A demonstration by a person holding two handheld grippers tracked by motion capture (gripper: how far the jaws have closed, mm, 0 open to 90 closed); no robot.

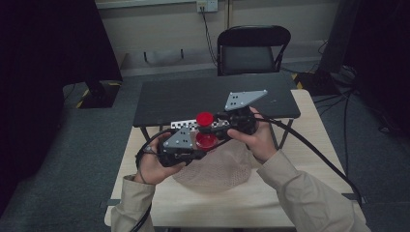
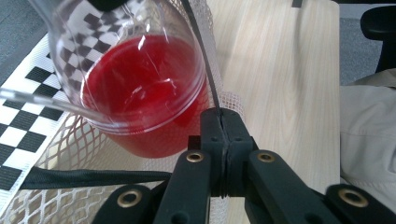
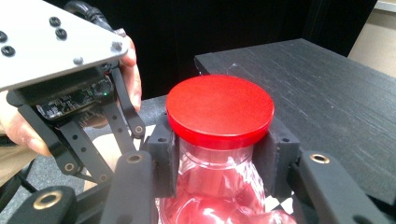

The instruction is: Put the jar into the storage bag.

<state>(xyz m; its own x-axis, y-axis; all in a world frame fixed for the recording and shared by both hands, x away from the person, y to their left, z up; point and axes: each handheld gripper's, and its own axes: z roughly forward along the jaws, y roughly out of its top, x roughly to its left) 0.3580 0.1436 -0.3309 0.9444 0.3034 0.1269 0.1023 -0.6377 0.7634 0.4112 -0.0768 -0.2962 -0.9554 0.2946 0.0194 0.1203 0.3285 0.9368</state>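
A clear jar (image 3: 215, 186) with a red lid (image 3: 219, 109) and a red bottom is held by its neck, just under the lid, in my right gripper (image 3: 219, 154), which is shut on it. In the high view the lid (image 1: 205, 118) sits above the jar's red bottom (image 1: 207, 141), over the far edge of a white mesh bag (image 1: 217, 166). My left gripper (image 2: 223, 130) is shut on the bag's black-trimmed rim (image 2: 208, 65). The jar's bottom (image 2: 140, 84) hangs close above the mesh (image 2: 70, 140), just left of the left jaws.
A checkerboard strip (image 2: 23, 116) lies on the light wooden table (image 2: 280, 70) under the bag. A black table (image 1: 193, 96) stands beyond, with a black folding chair (image 1: 254, 48) behind it. The left gripper's grey plate (image 3: 46, 37) is close beside the jar.
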